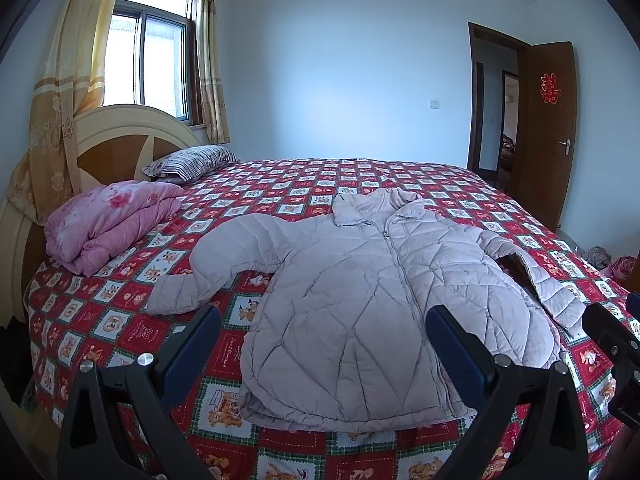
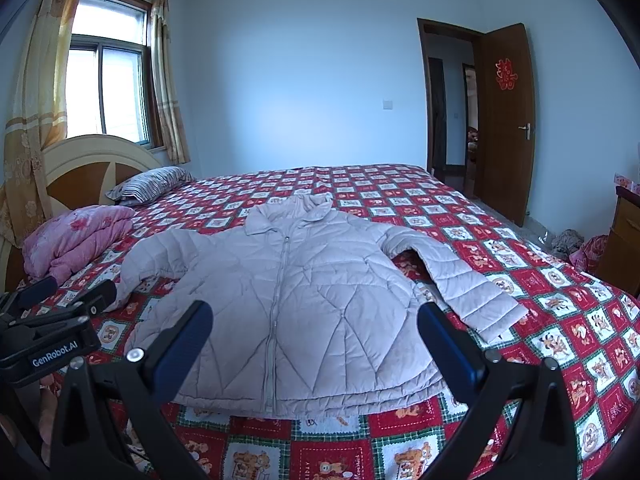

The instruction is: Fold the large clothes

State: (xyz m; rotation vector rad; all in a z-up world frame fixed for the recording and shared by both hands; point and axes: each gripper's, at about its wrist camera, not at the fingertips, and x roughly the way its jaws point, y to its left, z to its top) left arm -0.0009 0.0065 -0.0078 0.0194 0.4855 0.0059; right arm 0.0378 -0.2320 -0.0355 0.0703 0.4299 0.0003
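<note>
A pale pink quilted puffer jacket (image 1: 360, 288) lies flat, front up and zipped, on the bed, collar away from me, both sleeves spread out; it also shows in the right wrist view (image 2: 288, 300). My left gripper (image 1: 324, 316) is open and empty, held above the jacket's lower hem. My right gripper (image 2: 316, 312) is open and empty, held above the hem a little to the right. The left gripper also shows at the left edge of the right wrist view (image 2: 66, 292); the right gripper body shows at the right edge of the left wrist view (image 1: 616, 340).
The bed has a red checked cartoon bedspread (image 1: 400, 176). A folded pink quilt (image 1: 104, 224) and a striped pillow (image 1: 192, 162) lie at the headboard on the left. An open brown door (image 1: 548, 132) is at the far right. A wooden cabinet (image 2: 624, 240) stands by the bed's right side.
</note>
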